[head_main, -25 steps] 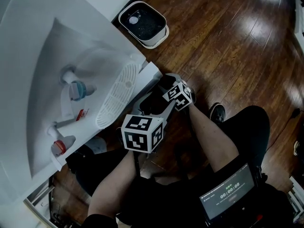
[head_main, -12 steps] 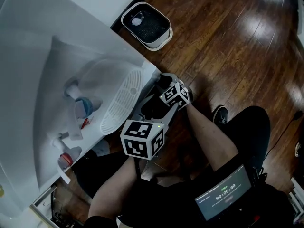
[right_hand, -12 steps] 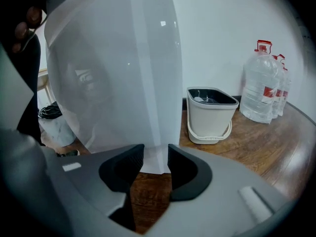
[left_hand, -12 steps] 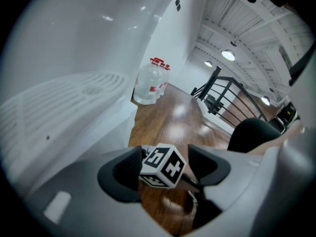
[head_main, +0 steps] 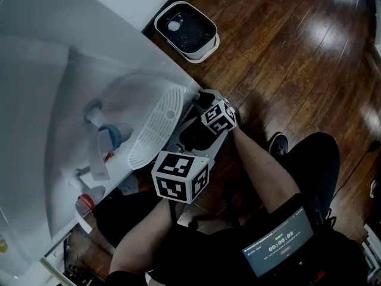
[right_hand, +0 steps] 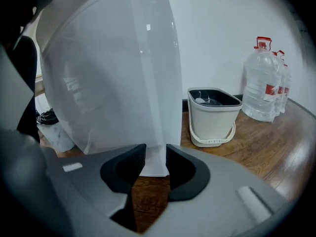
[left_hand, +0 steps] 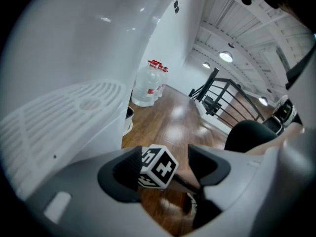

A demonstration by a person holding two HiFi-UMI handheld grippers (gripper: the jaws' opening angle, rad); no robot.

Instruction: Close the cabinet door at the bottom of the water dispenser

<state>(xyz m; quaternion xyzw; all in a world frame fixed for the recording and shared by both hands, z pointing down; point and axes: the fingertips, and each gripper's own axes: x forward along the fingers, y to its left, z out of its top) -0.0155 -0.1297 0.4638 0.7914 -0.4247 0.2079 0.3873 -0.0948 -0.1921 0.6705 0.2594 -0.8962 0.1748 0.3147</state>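
Water dispenser [head_main: 53,100]: white, viewed from above, with drip grille [head_main: 156,126] and taps [head_main: 110,137] shown; cabinet door [right_hand: 113,83] at its base found ajar, swung out over the wooden floor [right_hand: 276,147], with a dark interior glimpsed at its left. Right gripper [right_hand: 156,157]: jaws closing, the door's free lower edge set between them; firm contact not yet confirmed. Left gripper [left_hand: 165,158]: jaws slightly apart, nothing held; only the right gripper's marker cube [left_hand: 159,168] seen beyond. Step judged in hand: the door's edge being taken. Next move judged required: grip completed, the panel swung toward the dispenser body until flush, the jaws released before being pinched. Nearby, well apart: white pail [right_hand: 212,115]; water bottles [right_hand: 264,80].
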